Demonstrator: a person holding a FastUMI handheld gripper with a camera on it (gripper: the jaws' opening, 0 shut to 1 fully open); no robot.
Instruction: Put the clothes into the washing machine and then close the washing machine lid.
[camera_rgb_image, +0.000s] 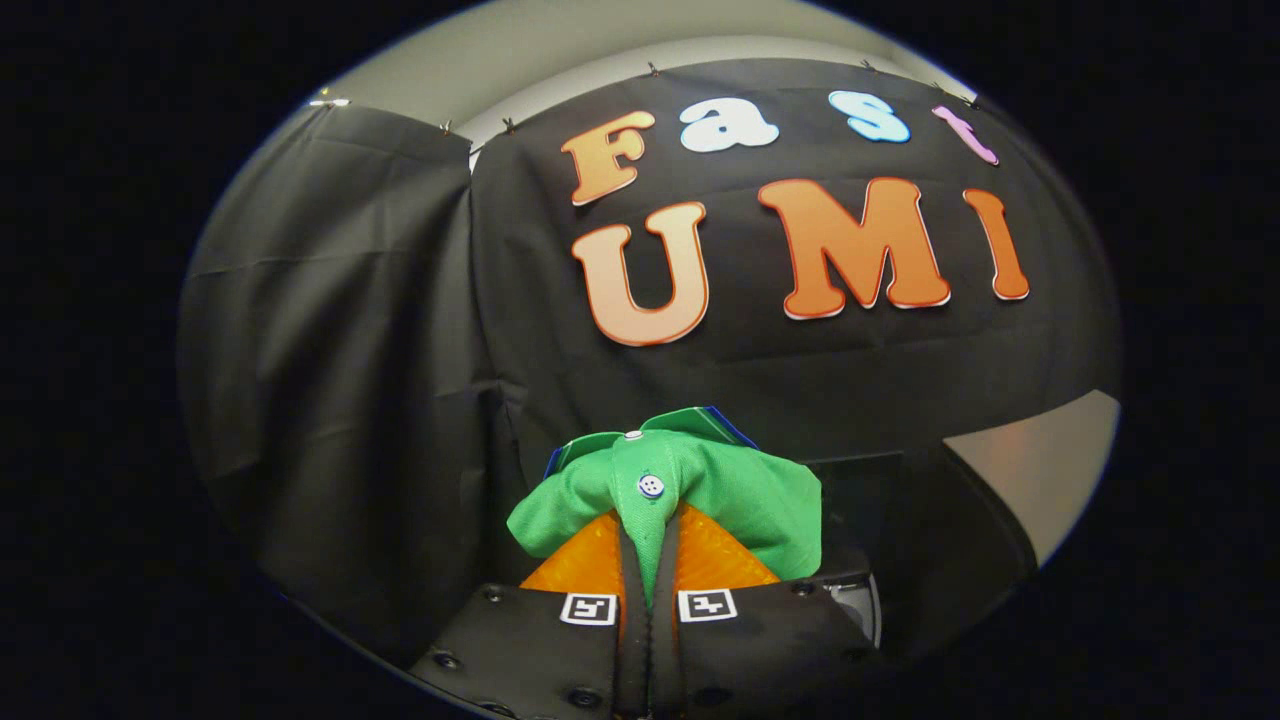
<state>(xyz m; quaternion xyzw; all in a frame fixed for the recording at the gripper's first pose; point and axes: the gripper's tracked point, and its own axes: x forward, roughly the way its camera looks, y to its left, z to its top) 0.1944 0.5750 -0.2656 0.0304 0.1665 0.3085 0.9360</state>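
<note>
Both fingers (630, 560) of the gripper (650, 570) pinch a fold of the green shirt (720, 490) — lifted clear before the wall cloth (350, 350), likely for carrying to the washer.

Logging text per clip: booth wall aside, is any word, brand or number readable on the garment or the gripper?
green shirt, pinched between the fingers of the shut gripper: no text.
white button: no text.
square markers on the gripper: black-and-white patterns, no words or numbers.
</note>
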